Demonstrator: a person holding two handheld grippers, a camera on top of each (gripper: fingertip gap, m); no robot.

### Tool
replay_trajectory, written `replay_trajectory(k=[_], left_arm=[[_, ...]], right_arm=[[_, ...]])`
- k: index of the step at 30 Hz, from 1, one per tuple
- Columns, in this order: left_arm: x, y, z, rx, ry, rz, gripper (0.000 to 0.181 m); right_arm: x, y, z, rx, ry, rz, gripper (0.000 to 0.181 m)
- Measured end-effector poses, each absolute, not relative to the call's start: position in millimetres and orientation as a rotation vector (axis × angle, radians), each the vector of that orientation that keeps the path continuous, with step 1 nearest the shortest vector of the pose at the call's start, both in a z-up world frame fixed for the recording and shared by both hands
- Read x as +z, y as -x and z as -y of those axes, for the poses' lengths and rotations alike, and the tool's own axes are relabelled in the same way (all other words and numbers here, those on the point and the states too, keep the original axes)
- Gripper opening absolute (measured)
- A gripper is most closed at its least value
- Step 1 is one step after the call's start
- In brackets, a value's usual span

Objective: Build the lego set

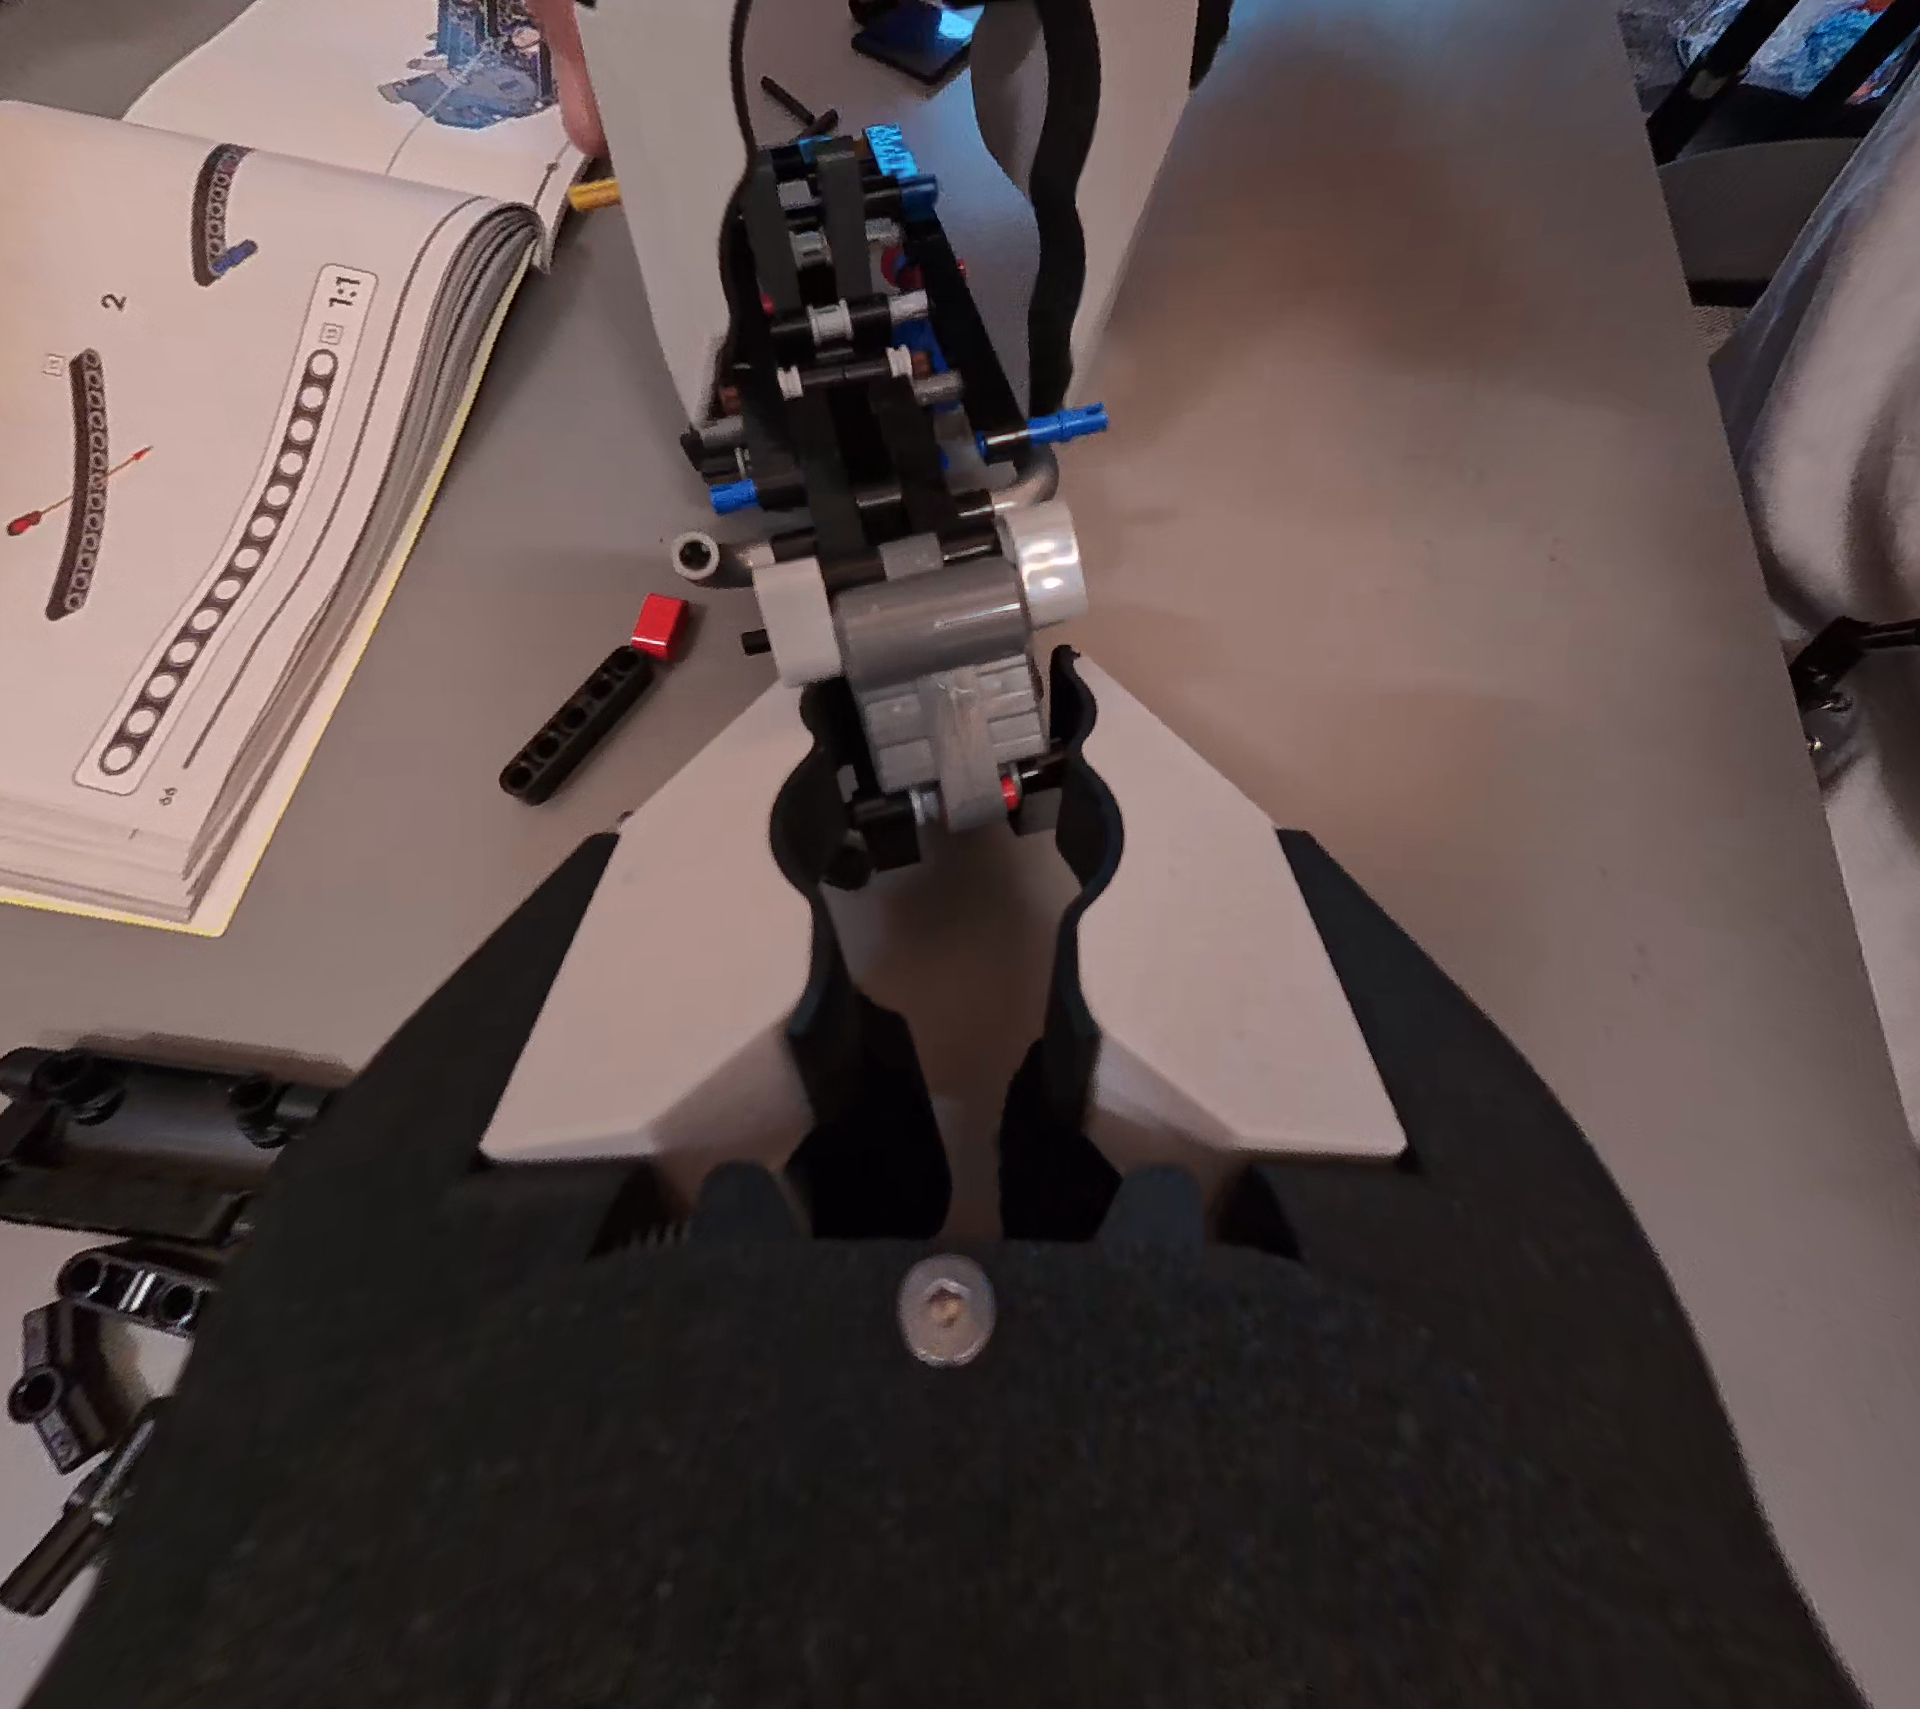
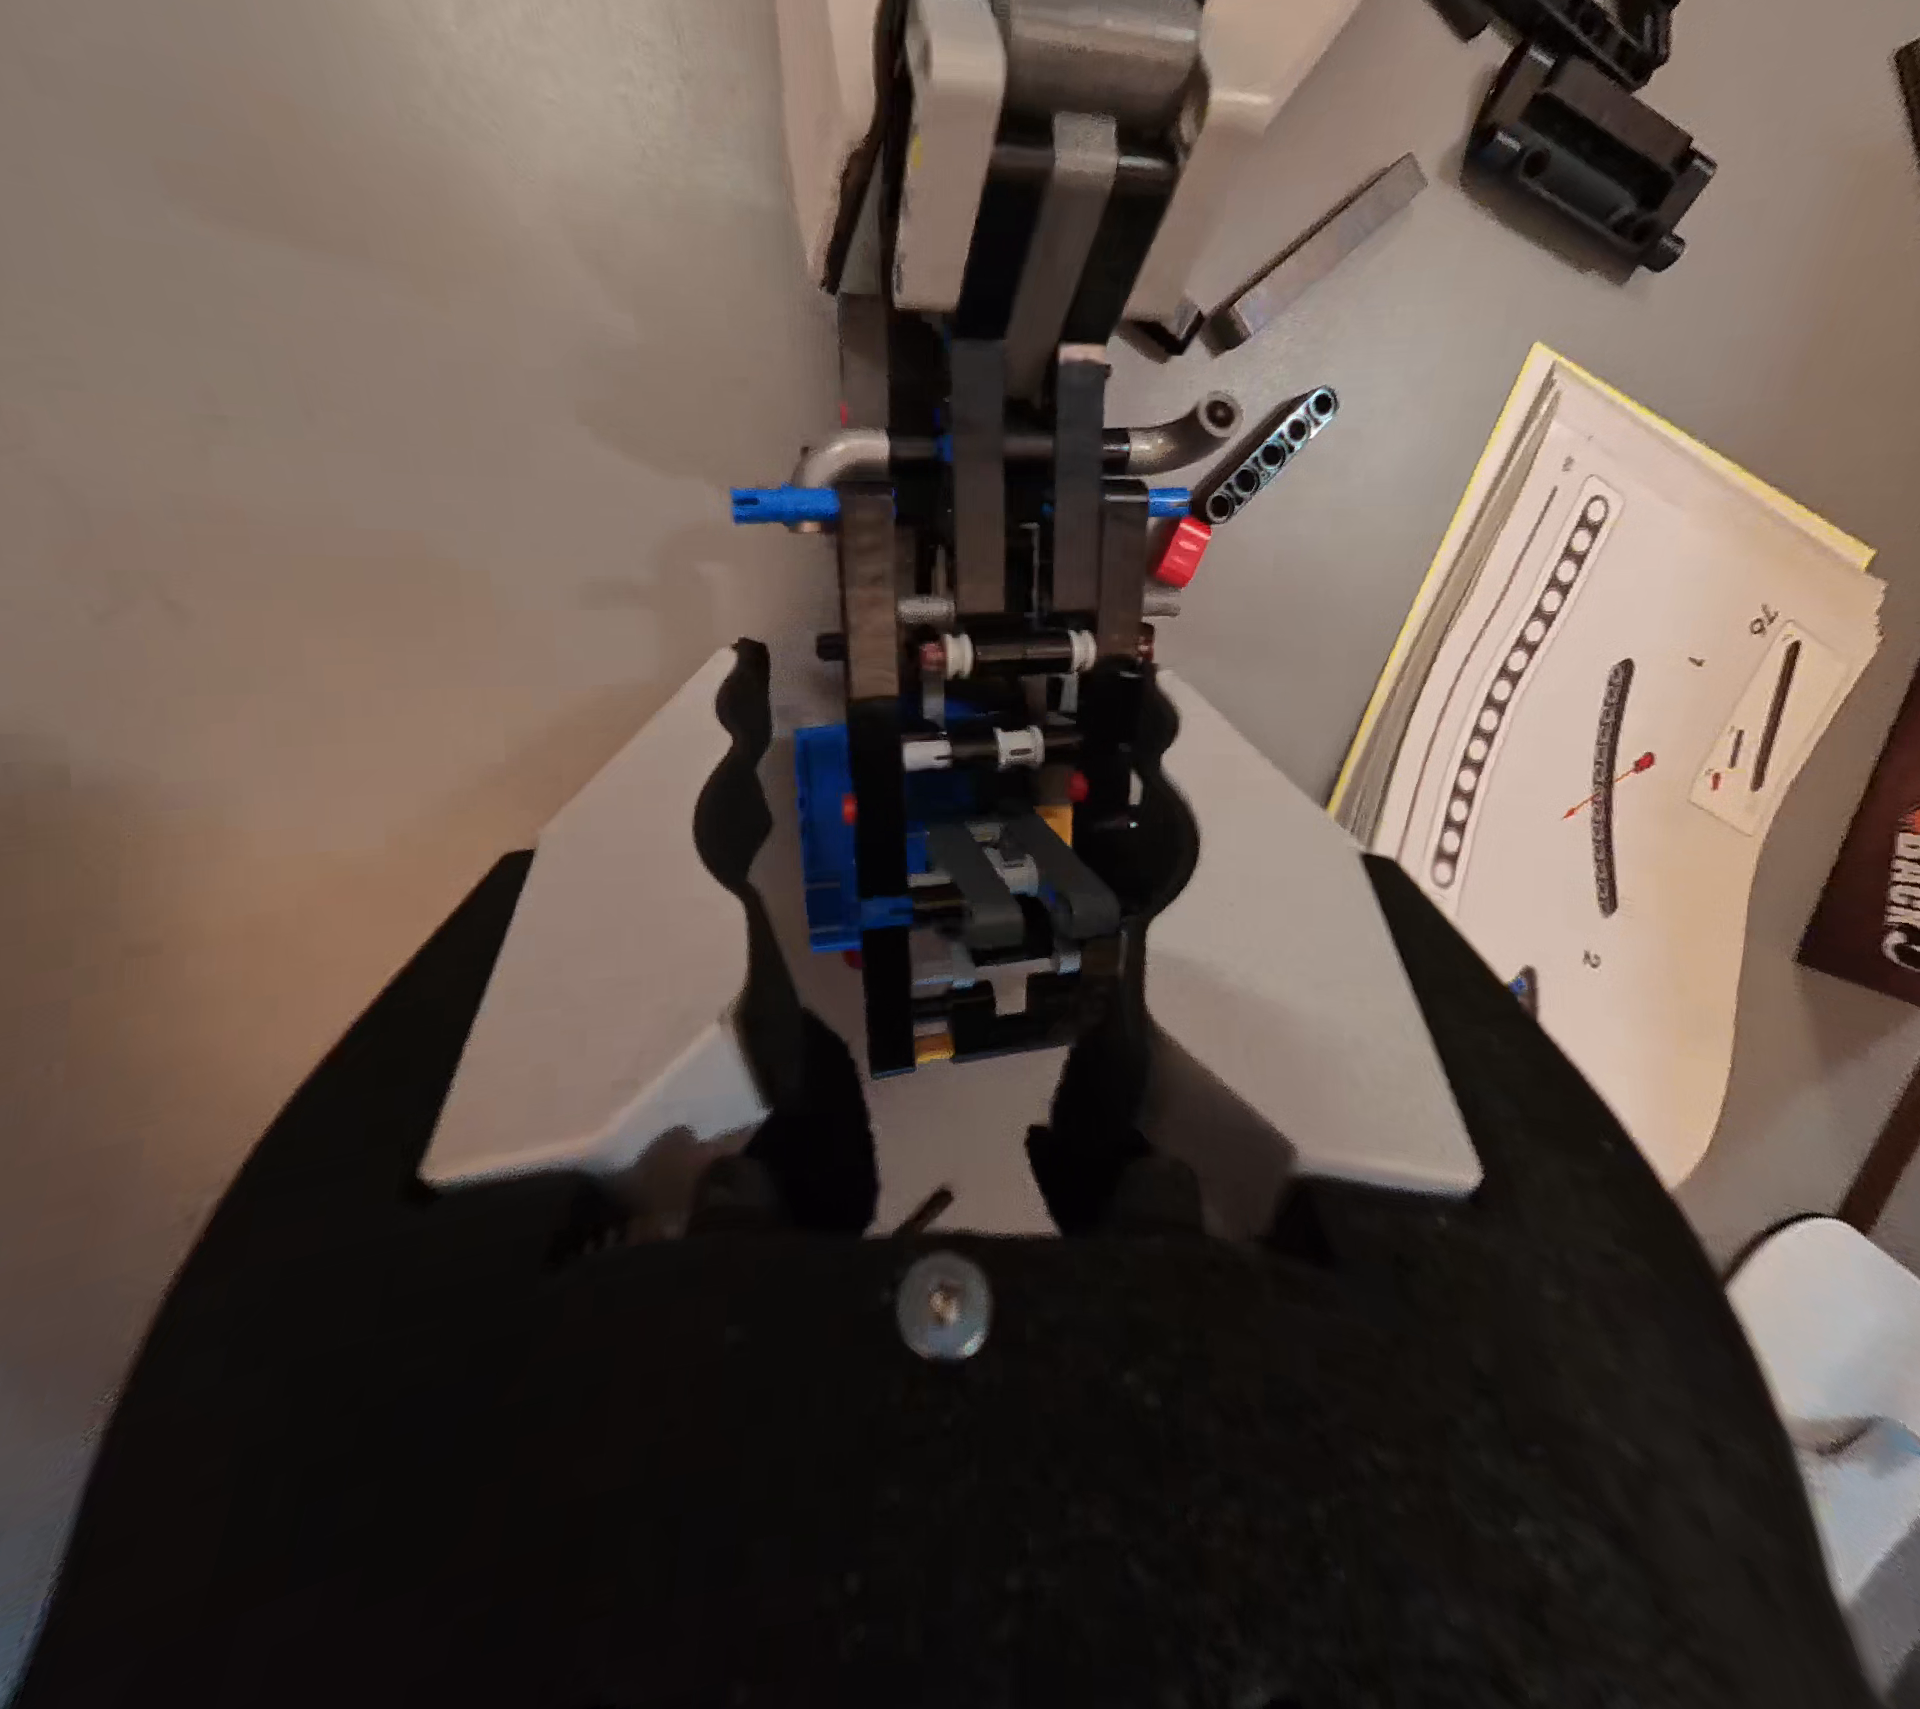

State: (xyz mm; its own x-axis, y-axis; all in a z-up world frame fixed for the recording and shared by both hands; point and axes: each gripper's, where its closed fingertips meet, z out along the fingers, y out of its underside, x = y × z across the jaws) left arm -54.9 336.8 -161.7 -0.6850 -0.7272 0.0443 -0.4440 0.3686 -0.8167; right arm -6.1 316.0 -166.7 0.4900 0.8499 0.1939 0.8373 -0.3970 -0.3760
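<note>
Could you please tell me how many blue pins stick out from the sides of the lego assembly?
2 clearly: one blue pin on the lego assembly's right side in the left wrist view, another blue pin on its left. Others may be hidden inside.

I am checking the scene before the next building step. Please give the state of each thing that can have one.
Left gripper: jaws shut on the lego assembly's grey end.
Right gripper: jaws shut on its blue and black end.
Lego assembly: partly built, held between both grippers.
Instruction booklet: open, lying flat.
Short black beam: loose on the table.
Red piece: loose, unattached.
</note>
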Motion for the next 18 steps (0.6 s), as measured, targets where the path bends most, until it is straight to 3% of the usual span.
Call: replay_trajectory(k=[8, 18], left_arm=[[-162, 55, -337, -1.225, 1.04, -2.303, 0.035], [-162, 54, -337, -1.227, 1.059, -2.294, 0.035]], right_arm=[[-162, 5, -316, 0.156, 2.386, 1.437, 0.066], [-144, 21, -320, 0.064, 2.211, 1.51, 0.038]])
